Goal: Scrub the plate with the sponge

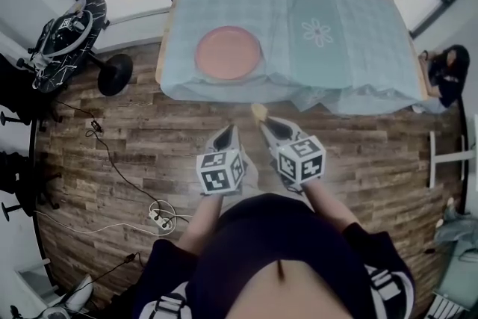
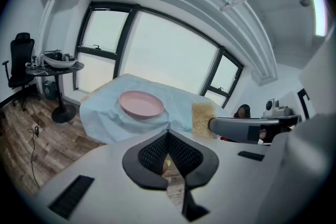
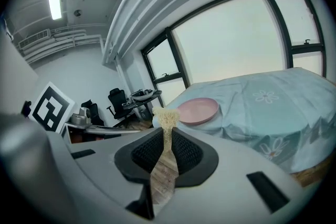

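A pink plate (image 1: 228,52) lies on the table's light blue cloth (image 1: 351,48), near its front left edge. Both grippers hover over the wooden floor, short of the table. My right gripper (image 1: 263,123) is shut on a yellow sponge (image 1: 258,112), which sticks up past its tips. In the right gripper view the sponge (image 3: 165,117) is pinched edge-on, with the plate (image 3: 198,110) beyond it. My left gripper (image 1: 224,138) is shut and holds nothing. In the left gripper view the plate (image 2: 140,104) lies ahead and the sponge (image 2: 203,119) shows to the right.
A round black side table (image 1: 67,37) with gear stands at the left by the window. Cables and a power strip (image 1: 158,217) lie on the floor. A person (image 1: 448,71) sits at the table's right end. An office chair (image 2: 20,63) stands far left.
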A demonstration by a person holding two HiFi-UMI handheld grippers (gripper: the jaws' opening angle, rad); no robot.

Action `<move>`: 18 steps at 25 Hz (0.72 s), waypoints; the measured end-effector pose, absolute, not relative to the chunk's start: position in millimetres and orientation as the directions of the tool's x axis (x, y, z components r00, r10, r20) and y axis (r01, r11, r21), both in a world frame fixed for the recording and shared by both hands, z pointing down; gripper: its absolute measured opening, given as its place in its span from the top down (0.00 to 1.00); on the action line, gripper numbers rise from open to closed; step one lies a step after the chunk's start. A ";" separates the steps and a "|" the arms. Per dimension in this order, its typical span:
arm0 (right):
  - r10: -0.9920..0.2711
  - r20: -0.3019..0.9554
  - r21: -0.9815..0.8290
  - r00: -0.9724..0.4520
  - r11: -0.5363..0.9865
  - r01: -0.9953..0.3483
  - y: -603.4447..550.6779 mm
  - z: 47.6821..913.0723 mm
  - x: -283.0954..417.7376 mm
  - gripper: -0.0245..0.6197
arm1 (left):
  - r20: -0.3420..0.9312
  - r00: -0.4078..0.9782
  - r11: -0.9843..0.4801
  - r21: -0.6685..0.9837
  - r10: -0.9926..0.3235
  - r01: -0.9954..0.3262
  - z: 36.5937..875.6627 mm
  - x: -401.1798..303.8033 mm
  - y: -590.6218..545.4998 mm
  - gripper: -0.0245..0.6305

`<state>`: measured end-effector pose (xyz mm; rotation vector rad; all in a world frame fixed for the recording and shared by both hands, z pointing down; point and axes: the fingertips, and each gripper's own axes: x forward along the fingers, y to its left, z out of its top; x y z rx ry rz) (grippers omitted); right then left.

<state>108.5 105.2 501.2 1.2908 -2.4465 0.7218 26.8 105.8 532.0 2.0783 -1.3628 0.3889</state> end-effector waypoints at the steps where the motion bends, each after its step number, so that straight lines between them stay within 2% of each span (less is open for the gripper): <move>1: -0.686 0.462 -0.297 -0.562 0.477 -0.827 96.1 499.7 104.0 0.88 | 0.548 0.428 -0.282 0.333 -0.718 -0.900 530.8 23.9 97.1 0.96; 18: -0.683 0.488 -0.276 -0.544 0.470 -0.838 -33.5 498.4 66.1 0.88 | 0.558 0.442 -0.285 0.348 -0.702 -0.893 533.8 -16.4 -34.7 0.96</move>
